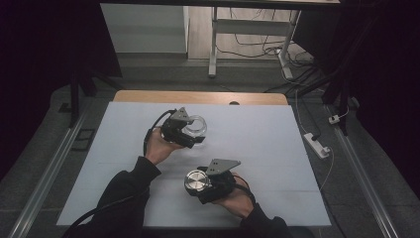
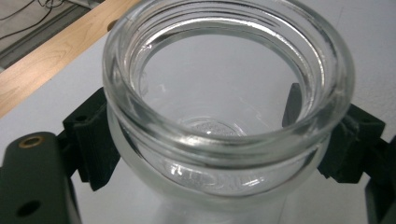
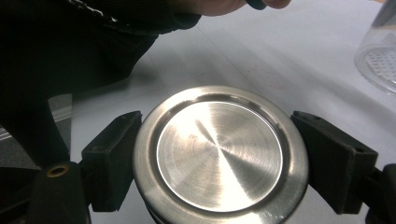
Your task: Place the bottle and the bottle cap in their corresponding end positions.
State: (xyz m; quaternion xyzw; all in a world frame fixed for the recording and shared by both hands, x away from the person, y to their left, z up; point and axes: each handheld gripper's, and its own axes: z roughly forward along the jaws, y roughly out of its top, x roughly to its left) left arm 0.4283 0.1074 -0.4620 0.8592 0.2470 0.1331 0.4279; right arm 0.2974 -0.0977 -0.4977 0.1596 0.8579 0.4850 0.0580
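A clear glass jar (image 1: 194,128) with a threaded neck and no lid stands on the white table cover (image 1: 257,134). My left gripper (image 1: 190,135) is shut on it; in the left gripper view the black pads (image 2: 95,144) press both sides of the jar (image 2: 224,107) just below its rim. A round brushed-steel lid (image 1: 196,181) sits between the jaws of my right gripper (image 1: 198,183), nearer the front edge. The right gripper view has the pads (image 3: 112,158) clamped on the lid (image 3: 219,151), with the jar's base (image 3: 378,60) at the top right.
Bare wood of the table (image 1: 198,96) lies beyond the cover's far edge. On the floor to the right are a white power strip (image 1: 317,145) and cables. A desk frame (image 1: 214,44) stands behind the table.
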